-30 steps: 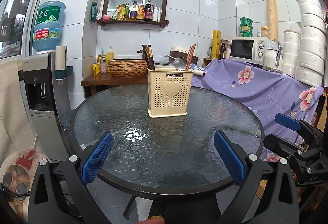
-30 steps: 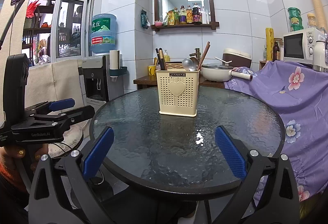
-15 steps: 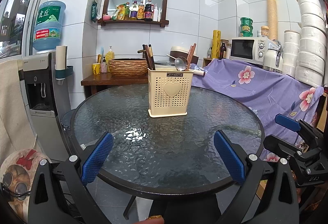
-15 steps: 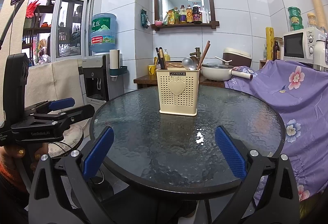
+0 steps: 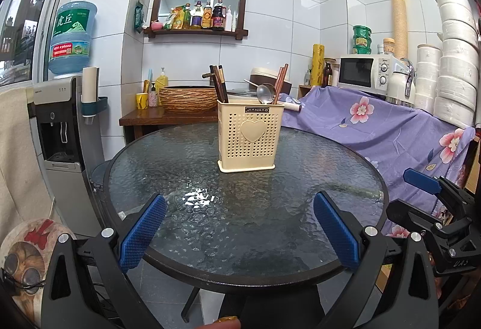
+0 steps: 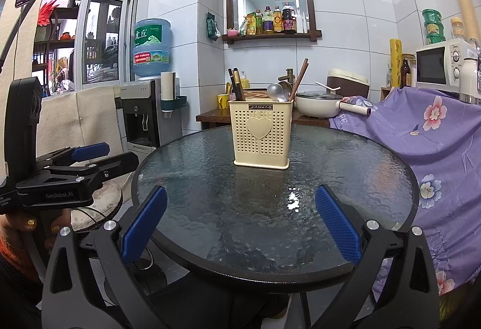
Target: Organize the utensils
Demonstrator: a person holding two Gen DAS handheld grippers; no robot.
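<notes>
A cream perforated utensil holder (image 5: pixel 249 137) (image 6: pixel 261 136) with a heart on its front stands upright near the middle of the round glass table (image 5: pixel 210 223) (image 6: pixel 228 217). Dark chopsticks (image 5: pixel 219 82) (image 6: pixel 236 85) stick up at its left, a metal spoon (image 5: pixel 265 93) (image 6: pixel 275 91) and brown chopsticks (image 5: pixel 279 82) (image 6: pixel 300 76) at its right. My left gripper (image 5: pixel 240 228) hovers open at the table's near edge, with nothing between its blue pads. My right gripper (image 6: pixel 240 225) is likewise open and holds nothing. Both are well short of the holder.
A water dispenser (image 5: pixel 60 124) (image 6: pixel 144 115) stands left of the table. A purple flowered cloth (image 5: pixel 375 130) (image 6: pixel 436 136) covers furniture at the right. Behind sit a wooden side table (image 5: pixel 156 118), a woven basin (image 5: pixel 188 99) and a white pot (image 6: pixel 315 106). A microwave (image 5: pixel 365 72) is at the far right.
</notes>
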